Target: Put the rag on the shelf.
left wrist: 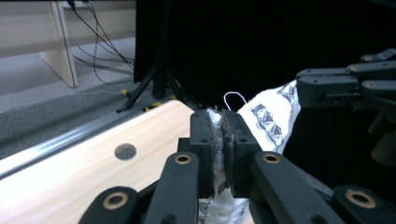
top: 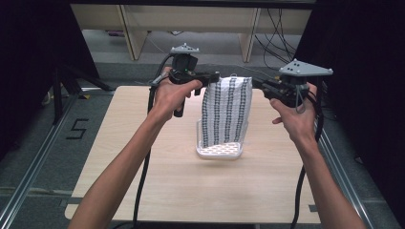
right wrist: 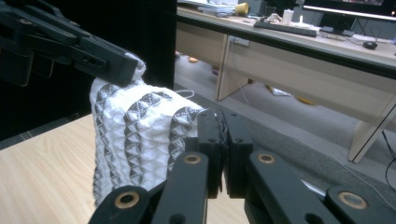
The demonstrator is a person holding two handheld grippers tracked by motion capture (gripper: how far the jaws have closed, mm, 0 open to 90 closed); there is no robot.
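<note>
A white cloth with dark patterned stripes [top: 226, 112] hangs above the wooden table [top: 143, 162], held up by its two top corners. My left gripper [top: 215, 76] is shut on the cloth's left top corner, and its jaws pinch the cloth [left wrist: 217, 135] in the left gripper view. My right gripper [top: 257, 83] is shut on the right top corner; the cloth [right wrist: 135, 135] drapes to the left of its jaws [right wrist: 223, 140]. The cloth's lower edge hangs into a white perforated basket [top: 218, 150] on the table. The other gripper [right wrist: 70, 44] clamps the far corner in the right gripper view.
Black curtains flank the table at left and right. Wooden desk legs [top: 131, 33] and cables [top: 277, 33] lie beyond the far edge. A tripod [left wrist: 154, 88] stands off the table's side. A hole [left wrist: 125, 150] marks the tabletop.
</note>
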